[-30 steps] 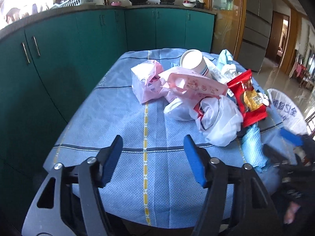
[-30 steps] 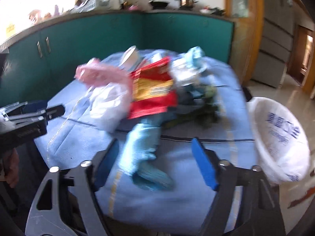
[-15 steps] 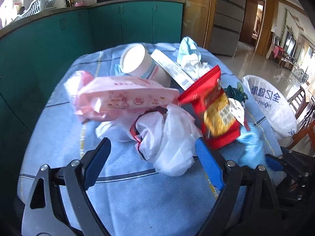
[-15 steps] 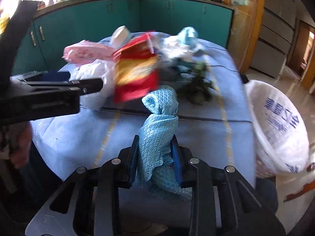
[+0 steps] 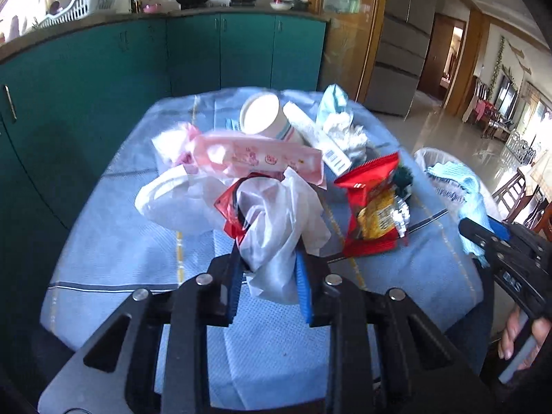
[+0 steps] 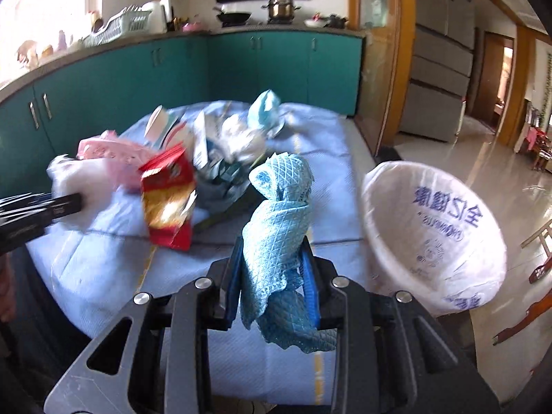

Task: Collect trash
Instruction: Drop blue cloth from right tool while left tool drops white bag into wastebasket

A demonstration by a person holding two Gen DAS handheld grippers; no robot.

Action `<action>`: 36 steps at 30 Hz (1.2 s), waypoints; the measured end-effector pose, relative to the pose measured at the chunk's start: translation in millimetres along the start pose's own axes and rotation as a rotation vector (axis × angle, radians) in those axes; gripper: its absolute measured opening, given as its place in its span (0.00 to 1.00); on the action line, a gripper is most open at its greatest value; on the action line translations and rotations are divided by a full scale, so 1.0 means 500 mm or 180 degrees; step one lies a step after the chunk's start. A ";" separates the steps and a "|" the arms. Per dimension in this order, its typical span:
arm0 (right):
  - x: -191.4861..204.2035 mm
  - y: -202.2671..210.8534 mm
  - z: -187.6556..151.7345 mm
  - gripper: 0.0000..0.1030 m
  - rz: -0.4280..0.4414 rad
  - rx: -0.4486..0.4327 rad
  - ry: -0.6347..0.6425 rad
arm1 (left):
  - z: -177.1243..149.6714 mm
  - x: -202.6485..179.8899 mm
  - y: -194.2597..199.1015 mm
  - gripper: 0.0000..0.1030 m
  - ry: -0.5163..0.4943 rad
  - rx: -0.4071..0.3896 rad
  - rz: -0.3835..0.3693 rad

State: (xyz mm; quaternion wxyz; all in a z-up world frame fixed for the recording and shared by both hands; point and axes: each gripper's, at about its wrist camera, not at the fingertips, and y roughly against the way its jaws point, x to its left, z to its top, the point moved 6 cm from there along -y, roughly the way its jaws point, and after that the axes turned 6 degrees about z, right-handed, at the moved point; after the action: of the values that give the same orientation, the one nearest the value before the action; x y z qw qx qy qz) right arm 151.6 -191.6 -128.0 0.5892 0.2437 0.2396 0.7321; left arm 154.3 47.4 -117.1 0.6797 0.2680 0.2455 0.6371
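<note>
While pinched between jaws: blue cloth (image 6: 276, 227), white bag (image 5: 276, 238).

cup (image 5: 262, 117) 1 | red packet (image 5: 374, 203) 1 | pink packet (image 5: 262, 158) 1 | white bag (image 5: 276, 231) 1 | blue cloth (image 6: 276, 220) 1 | bin (image 6: 434, 234) 1

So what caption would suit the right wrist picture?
Right gripper clamps a blue cloth beside the lined trash bin.

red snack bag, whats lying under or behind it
The red snack bag lies on the blue tablecloth; dark green scraps show behind it. Anything beneath is covered.
</note>
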 end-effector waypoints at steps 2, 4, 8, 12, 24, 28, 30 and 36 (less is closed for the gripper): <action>-0.022 0.010 0.010 0.30 -0.0102 -0.0079 -0.0006 | 0.019 0.000 0.039 0.27 -0.0011 -0.0210 -0.0031; -0.063 0.023 0.027 0.30 -0.0293 -0.0174 -0.0039 | 0.049 -0.009 0.078 0.27 -0.0028 -0.0487 -0.0086; -0.162 0.064 0.061 0.30 -0.0607 -0.0420 -0.0253 | 0.102 -0.055 0.097 0.27 -0.0161 -0.0693 -0.0177; -0.280 0.069 0.066 0.30 -0.0909 -0.0433 -0.0531 | 0.138 -0.141 0.093 0.27 -0.0324 -0.0779 -0.0401; -0.449 -0.041 0.038 0.33 -0.0963 -0.0041 -0.0973 | 0.204 -0.485 -0.024 0.28 -0.0727 -0.0347 -0.1297; -0.483 -0.021 0.034 0.62 -0.1118 -0.0098 -0.1061 | 0.201 -0.590 -0.083 0.60 -0.0873 -0.0146 -0.1588; -0.496 0.000 0.027 0.66 -0.1154 -0.0160 -0.1115 | 0.199 -0.614 -0.112 0.74 -0.0851 -0.0126 -0.1531; -0.509 0.059 0.004 0.66 -0.1292 -0.0242 -0.1200 | 0.191 -0.593 -0.116 0.74 -0.0749 -0.0118 -0.1284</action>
State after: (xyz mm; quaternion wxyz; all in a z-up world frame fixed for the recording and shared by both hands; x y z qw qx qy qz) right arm 178.4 -446.5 -126.8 0.7667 0.3004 0.1421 0.5494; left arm 241.2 -255.7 -88.3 0.8220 0.2735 0.2014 0.4571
